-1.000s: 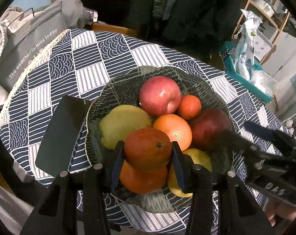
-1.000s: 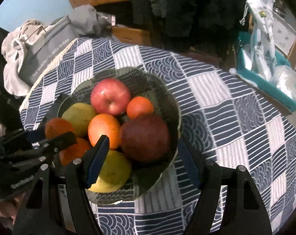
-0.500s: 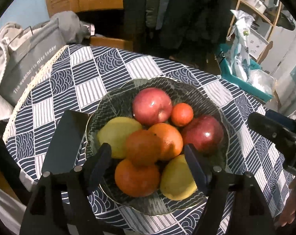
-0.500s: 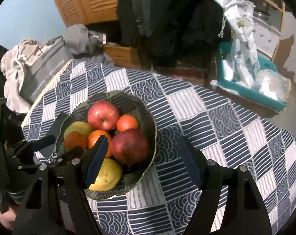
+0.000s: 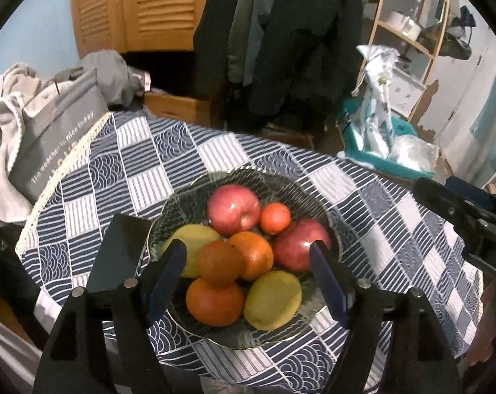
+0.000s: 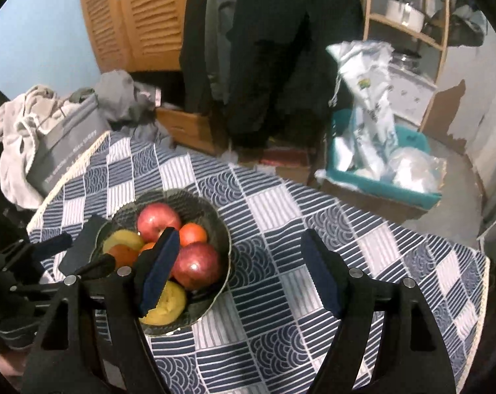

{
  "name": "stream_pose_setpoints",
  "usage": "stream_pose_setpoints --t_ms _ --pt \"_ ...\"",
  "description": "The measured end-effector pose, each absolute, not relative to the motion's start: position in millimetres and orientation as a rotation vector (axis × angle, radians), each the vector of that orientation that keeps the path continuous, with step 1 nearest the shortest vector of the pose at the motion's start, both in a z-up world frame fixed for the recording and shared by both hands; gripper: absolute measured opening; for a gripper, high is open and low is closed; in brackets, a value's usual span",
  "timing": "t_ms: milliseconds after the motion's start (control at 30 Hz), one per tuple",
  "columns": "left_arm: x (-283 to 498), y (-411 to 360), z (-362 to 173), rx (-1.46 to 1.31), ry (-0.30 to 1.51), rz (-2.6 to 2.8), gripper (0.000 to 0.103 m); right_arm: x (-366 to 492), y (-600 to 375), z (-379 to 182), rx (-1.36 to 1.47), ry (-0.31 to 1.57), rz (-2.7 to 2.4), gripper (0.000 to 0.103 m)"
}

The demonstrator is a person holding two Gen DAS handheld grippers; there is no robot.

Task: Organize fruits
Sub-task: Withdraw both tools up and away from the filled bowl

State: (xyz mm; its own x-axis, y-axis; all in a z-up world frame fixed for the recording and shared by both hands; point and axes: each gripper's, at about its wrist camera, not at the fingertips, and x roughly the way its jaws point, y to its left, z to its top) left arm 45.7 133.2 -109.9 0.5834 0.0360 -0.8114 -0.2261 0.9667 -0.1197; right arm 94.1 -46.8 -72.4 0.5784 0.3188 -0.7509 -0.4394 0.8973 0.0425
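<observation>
A dark patterned glass bowl stands on the blue-and-white checked tablecloth. It holds two red apples, a small tangerine, yellow-green fruits and oranges. One orange lies on top of the pile. My left gripper hovers open above the bowl's near side, with nothing between its pads. My right gripper is open and empty above the cloth, just right of the bowl. Its left pad hides part of the fruit. Each gripper's fingers show at the edge of the other's view.
A black phone-like slab lies on the cloth against the bowl's left side. A grey bag and clothes sit beyond the table's left edge. A teal bin with plastic bags, hanging coats and a wooden shelf stand behind.
My left gripper opened and let go of the orange, which now rests on the pile. Both grippers rose and drew back from the bowl, so the bowl looks smaller.
</observation>
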Motion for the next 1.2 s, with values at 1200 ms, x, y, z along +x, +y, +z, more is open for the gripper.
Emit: stream_pose_setpoints --t_ms 1200 --pt "4.8 84.2 17.1 -0.138 0.601 0.069 0.102 28.3 -125.7 17.4 -0.114 0.59 0.386 0.082"
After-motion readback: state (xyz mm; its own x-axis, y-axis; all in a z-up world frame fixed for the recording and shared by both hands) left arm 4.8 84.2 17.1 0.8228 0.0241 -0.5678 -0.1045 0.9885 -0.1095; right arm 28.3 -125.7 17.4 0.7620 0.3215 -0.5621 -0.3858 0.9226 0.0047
